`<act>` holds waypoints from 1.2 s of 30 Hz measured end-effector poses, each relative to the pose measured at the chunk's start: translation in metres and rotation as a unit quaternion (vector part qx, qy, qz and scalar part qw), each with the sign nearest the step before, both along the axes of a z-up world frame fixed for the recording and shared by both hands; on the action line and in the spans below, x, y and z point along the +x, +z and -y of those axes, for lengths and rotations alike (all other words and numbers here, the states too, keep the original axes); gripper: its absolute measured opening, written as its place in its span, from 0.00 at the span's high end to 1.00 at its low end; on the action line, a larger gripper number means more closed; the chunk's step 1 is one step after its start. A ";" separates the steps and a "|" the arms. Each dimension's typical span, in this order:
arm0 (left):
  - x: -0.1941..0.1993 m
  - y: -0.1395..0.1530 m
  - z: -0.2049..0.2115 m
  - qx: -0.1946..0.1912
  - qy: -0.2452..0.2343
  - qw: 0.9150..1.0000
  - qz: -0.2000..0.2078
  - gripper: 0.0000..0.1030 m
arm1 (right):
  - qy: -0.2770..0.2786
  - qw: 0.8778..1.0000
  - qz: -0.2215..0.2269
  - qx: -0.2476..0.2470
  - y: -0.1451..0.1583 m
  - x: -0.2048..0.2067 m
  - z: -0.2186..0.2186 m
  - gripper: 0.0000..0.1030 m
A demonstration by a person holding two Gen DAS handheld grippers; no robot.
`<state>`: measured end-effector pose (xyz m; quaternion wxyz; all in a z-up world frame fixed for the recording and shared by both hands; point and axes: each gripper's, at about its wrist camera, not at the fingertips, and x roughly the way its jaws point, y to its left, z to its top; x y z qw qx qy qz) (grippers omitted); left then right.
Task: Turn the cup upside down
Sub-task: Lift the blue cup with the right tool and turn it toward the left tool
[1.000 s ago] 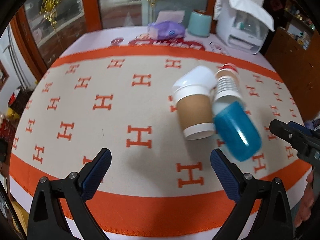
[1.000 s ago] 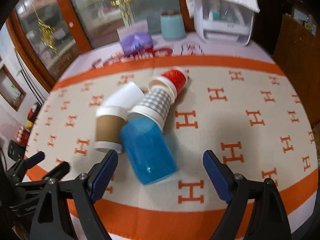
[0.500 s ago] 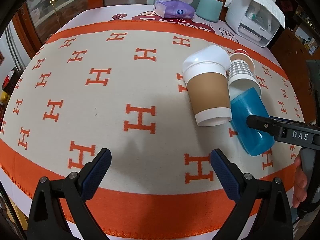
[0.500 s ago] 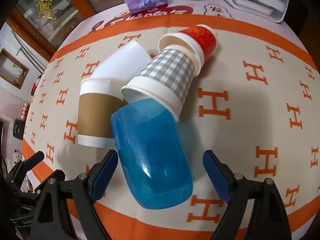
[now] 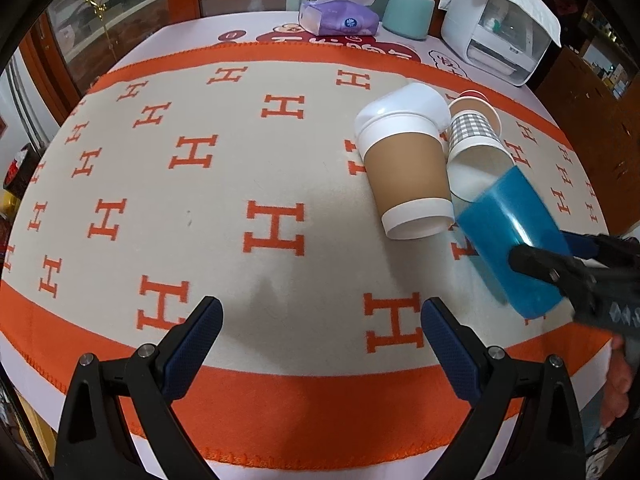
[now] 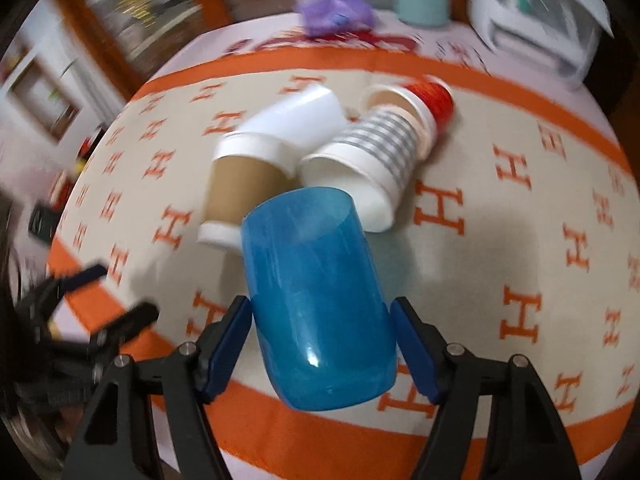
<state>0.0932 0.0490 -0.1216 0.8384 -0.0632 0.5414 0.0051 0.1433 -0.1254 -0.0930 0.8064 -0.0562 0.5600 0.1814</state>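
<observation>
A translucent blue cup (image 6: 320, 300) lies tilted, its open mouth toward the other cups. My right gripper (image 6: 322, 340) is shut on the blue cup, with a finger on each side of its body. In the left wrist view the blue cup (image 5: 508, 232) is at the right, with the right gripper (image 5: 560, 264) clamped on it. My left gripper (image 5: 320, 336) is open and empty above the near orange border of the cloth.
A brown-sleeved paper cup (image 5: 408, 180), a white cup (image 5: 412, 100), a checked cup (image 5: 474, 136) and a red cup (image 6: 432, 96) lie on their sides in a cluster. A tissue pack (image 5: 340, 20), a teal canister (image 5: 408, 16) and a white appliance (image 5: 500, 36) stand at the back.
My right gripper has closed in on the blue cup and shut on it. The cup's mouth end has lifted off the cloth. The left gripper has stayed open and almost still.
</observation>
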 end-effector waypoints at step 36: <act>-0.055 0.023 0.040 0.052 -0.222 0.974 0.002 0.04 | 0.363 0.930 0.054 -0.023 0.002 -0.078 -0.024 0.23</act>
